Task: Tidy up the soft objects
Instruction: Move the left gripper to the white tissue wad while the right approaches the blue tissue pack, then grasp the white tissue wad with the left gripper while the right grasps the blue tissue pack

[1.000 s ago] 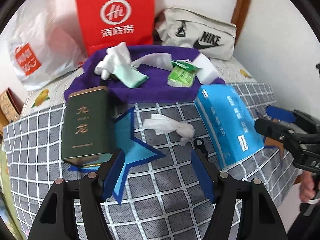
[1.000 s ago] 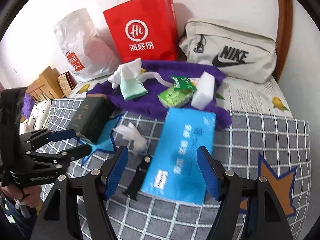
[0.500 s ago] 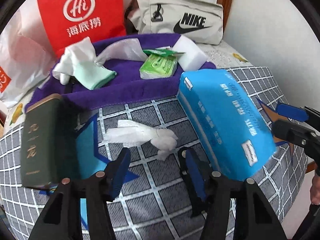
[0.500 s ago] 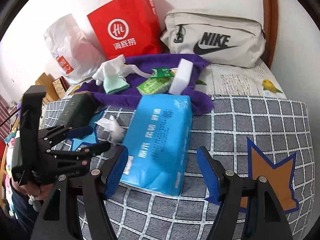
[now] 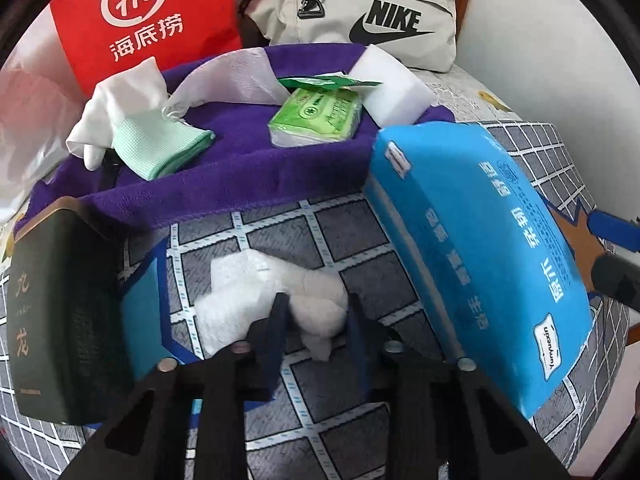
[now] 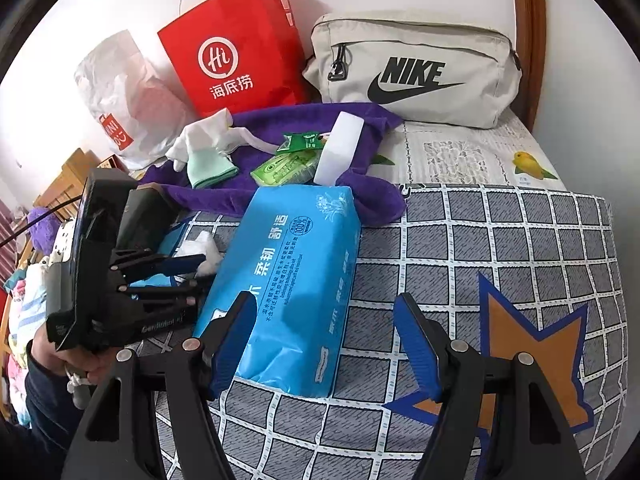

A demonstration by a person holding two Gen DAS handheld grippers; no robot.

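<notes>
A crumpled white tissue [image 5: 240, 292] [image 6: 204, 246] lies on the checked bedspread [image 5: 340, 236]. My left gripper [image 5: 318, 316] [image 6: 200, 270] is low over it, jaws closing, and the tissue's right lump fills the gap between the blue pads. A blue pack of tissues [image 5: 480, 248] [image 6: 296, 264] lies just to the right. My right gripper [image 6: 326, 300] [image 5: 612, 250] stands open over the pack's near end; its left finger is in front of the pack and its right finger is over the bedspread. Behind, a purple towel [image 5: 248, 176] [image 6: 372, 196] carries a white glove [image 5: 120, 104], a green cloth [image 5: 164, 148], a green wipes pack [image 5: 316, 116] and a white sponge [image 5: 396, 88].
A dark green box [image 5: 56, 320] lies left of the tissue. A red paper bag [image 6: 236, 48], a beige Nike bag [image 6: 416, 72] and a white plastic bag [image 6: 120, 100] stand along the wall. A person's hand [image 6: 60, 356] holds the left gripper at the bed's left edge.
My left gripper has come forward and down onto the crumpled tissue, and its jaws have narrowed around it. The right gripper shifted over the blue pack early on, then held still.
</notes>
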